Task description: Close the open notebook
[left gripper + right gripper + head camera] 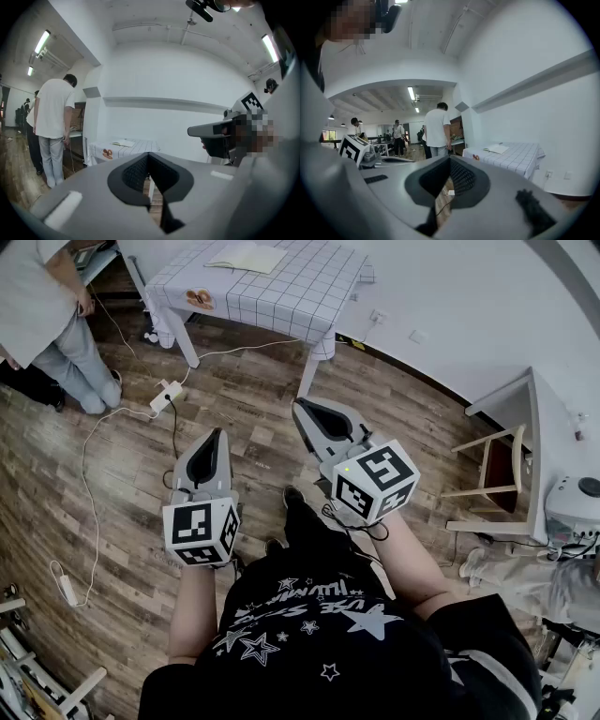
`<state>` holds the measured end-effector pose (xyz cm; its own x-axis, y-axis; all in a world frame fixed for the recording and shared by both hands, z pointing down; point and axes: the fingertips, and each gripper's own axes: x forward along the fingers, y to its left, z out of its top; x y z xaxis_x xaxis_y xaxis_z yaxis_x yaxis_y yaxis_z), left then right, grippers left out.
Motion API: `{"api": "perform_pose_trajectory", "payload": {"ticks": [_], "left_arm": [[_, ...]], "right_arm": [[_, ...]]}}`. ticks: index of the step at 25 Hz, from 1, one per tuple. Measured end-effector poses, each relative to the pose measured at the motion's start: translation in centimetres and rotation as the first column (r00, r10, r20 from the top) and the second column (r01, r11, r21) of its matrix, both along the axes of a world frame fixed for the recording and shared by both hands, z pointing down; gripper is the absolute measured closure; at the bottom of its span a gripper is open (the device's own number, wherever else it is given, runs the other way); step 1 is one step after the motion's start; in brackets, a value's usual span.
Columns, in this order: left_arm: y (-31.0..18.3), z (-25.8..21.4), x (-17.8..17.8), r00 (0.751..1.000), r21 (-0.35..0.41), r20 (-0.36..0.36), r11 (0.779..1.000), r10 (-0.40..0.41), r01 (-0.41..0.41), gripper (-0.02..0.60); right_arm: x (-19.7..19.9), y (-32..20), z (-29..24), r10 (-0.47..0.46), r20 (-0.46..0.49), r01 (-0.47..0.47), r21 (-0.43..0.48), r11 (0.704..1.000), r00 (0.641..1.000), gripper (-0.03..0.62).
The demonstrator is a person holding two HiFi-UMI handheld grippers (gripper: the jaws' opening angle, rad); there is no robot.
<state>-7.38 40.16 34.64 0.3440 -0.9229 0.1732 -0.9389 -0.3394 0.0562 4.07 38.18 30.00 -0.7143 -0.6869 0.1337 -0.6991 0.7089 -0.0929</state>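
The open notebook (246, 256) lies flat with its pale pages up on a table with a white checked cloth (291, 296) at the far side of the room. It also shows small in the left gripper view as the notebook (123, 143) and in the right gripper view as the notebook (497, 148). My left gripper (218, 433) and right gripper (303, 406) hang side by side over the wooden floor, well short of the table. Both point towards it, shut and with nothing held. The left gripper's (149, 155) and right gripper's (449, 159) jaws meet at the tips.
A person in a white shirt (42, 306) stands left of the table. A power strip (167, 393) with white cables lies on the floor between me and the table. A wooden chair (497, 474) and a white desk (525, 409) stand at the right by the wall.
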Motion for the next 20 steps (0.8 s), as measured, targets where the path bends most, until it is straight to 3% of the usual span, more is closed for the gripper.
{"api": "perform_pose_trajectory", "payload": {"ticks": [9, 16, 18, 20], "left_arm": [[1.9, -0.5, 0.4, 1.000, 0.015, -0.023, 1.000, 0.011, -0.010, 0.574], [1.2, -0.5, 0.5, 1.000, 0.008, -0.029, 1.000, 0.010, -0.010, 0.574], [0.8, -0.4, 0.3, 0.999, 0.007, -0.033, 1.000, -0.001, 0.001, 0.574], [0.2, 0.0, -0.2, 0.998, -0.003, -0.051, 1.000, -0.024, 0.024, 0.574]], "right_arm": [[1.0, 3.1, 1.0, 0.025, 0.002, -0.025, -0.027, 0.999, 1.000, 0.580], [1.3, 2.5, 1.5, 0.023, -0.020, -0.024, -0.038, 0.999, 1.000, 0.580], [1.2, 2.1, 1.5, 0.016, 0.010, -0.015, -0.042, 0.999, 1.000, 0.580], [1.0, 1.8, 1.3, -0.016, 0.107, 0.024, -0.068, 0.997, 0.994, 0.580]]}}
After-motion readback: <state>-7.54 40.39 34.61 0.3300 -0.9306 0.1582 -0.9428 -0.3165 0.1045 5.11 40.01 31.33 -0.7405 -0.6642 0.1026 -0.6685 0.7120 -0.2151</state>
